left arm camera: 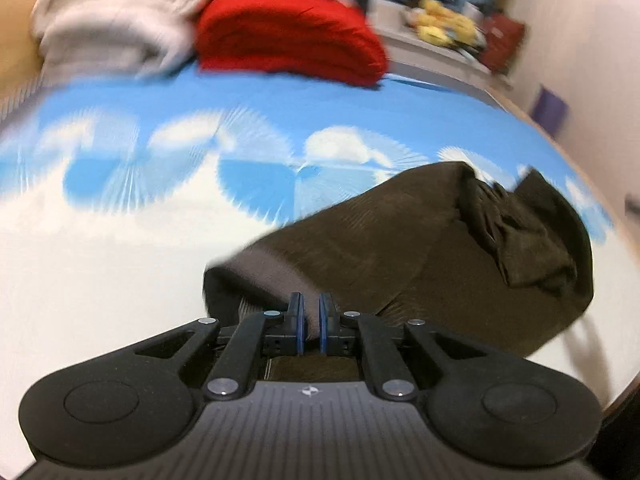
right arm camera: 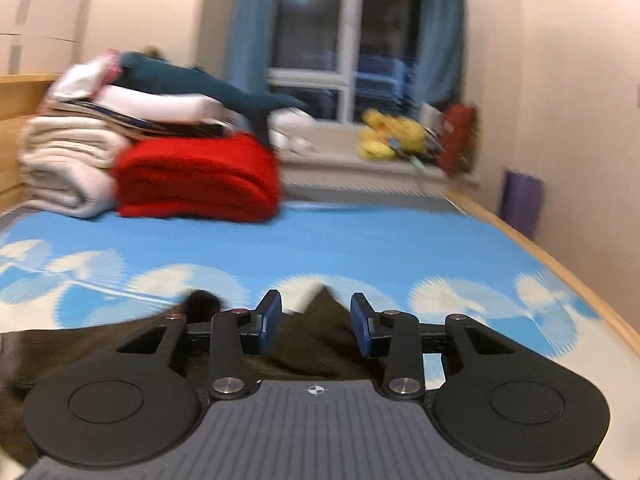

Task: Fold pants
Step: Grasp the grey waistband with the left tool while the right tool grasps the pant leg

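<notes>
Left gripper (left arm camera: 311, 312) seemingly pinching pants (left arm camera: 420, 240); right gripper (right arm camera: 316, 320) agape.

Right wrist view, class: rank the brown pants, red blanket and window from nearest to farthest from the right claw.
1. Brown pants, directly under the right claw.
2. Red blanket, ahead on the left.
3. Window, far wall, straight ahead.
</notes>
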The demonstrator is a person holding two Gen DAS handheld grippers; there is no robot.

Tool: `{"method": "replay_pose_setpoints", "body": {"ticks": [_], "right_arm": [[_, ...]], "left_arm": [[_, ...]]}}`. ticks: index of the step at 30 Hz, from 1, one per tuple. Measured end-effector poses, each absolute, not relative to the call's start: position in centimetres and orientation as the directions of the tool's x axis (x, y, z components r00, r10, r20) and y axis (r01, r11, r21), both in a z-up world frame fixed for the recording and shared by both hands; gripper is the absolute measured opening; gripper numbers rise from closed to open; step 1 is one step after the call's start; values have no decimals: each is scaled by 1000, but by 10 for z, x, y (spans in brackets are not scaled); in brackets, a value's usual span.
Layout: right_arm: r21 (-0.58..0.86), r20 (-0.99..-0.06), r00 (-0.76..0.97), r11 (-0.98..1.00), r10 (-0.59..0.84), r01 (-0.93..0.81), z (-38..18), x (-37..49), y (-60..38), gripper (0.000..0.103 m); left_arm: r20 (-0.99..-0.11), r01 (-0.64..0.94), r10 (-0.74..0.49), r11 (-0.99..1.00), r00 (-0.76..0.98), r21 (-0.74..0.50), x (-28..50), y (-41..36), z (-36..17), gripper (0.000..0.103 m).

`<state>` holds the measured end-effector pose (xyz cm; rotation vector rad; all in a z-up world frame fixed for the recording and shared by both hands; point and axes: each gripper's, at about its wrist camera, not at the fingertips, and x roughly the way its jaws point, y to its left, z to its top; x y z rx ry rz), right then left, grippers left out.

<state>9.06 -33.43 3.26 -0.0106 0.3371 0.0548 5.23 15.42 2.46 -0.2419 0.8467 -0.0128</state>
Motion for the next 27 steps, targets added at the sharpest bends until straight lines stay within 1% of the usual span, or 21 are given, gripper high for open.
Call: {"method": "replay_pose_setpoints", "body": {"ticks": [1,2,3,4,5,7,8,9,10,12,13,15,16,17,19,21,22,23,24,25,27], "right_arm": [[4,-363,931,1000,22,-23,22,100,-346,39],[5,-395,919,1000,-13,16,8,108,-357,39],[0,-439,897,998,-50,56,-9,114,-366,40],[-17,-541,837,997,-77,81,-24,128,-373,41],[-12,-611,787,995,-86,100,-34,139,-380,40],[34,-647,756,987,-97,156,-45,149,-394,42],[31,-655,748,985,-107,168,-48,154,-397,47],[13,-669,733,984,-123,178,-53,159,-399,48],[0,-685,716,983,-132,182,-58,164,-401,48],[1,-712,691,984,-123,176,-66,170,-407,48],[3,-721,683,985,-115,170,-70,173,-409,48],[-18,-734,669,988,-118,154,-76,179,-407,50],[-38,-740,661,989,-126,146,-80,183,-405,51],[-51,-745,654,988,-133,143,-83,185,-405,51],[-55,-764,632,988,-134,144,-90,191,-403,50],[-62,-766,628,988,-138,140,-92,194,-400,48],[-73,-760,632,987,-150,147,-91,196,-400,44],[-78,-753,638,984,-162,157,-89,197,-401,33],[-78,-747,642,982,-173,173,-87,197,-403,26],[-71,-744,644,979,-179,190,-84,196,-406,12],[-50,-714,669,968,-206,245,-73,192,-416,11]], "left_arm": [[-785,-172,-132,941,605,-291,59,169,11,8],[-793,-221,-163,910,587,-351,63,181,4,8],[-794,-243,-178,893,581,-379,66,188,0,8],[-803,-263,-172,888,570,-377,70,193,-2,8],[-814,-281,-142,893,564,-351,74,196,-2,10],[-849,-335,-167,867,502,-369,83,204,-16,14],[-867,-353,-167,865,469,-357,89,206,-22,19],[-889,-365,-144,875,434,-320,92,204,-28,28],[-907,-371,-125,883,402,-286,97,203,-34,33],[-936,-378,-73,902,344,-209,103,201,-45,49],[-947,-380,-40,910,319,-167,105,200,-49,53],[-960,-388,32,918,277,-81,113,201,-59,73],[-966,-397,68,917,250,-38,115,203,-64,75],[-969,-400,79,916,235,-23,117,206,-68,75],[-971,-405,44,913,233,-56,120,212,-72,75],[-974,-393,15,916,228,-78,122,212,-77,75],[-976,-380,1,921,217,-83,121,211,-79,75],[-980,-367,-13,926,201,-87,121,207,-79,75],[-982,-351,-31,931,186,-96,121,204,-81,74],[-984,-332,-39,938,173,-96,120,199,-81,75],[-983,-290,-4,955,181,-57,117,191,-78,72]]}}
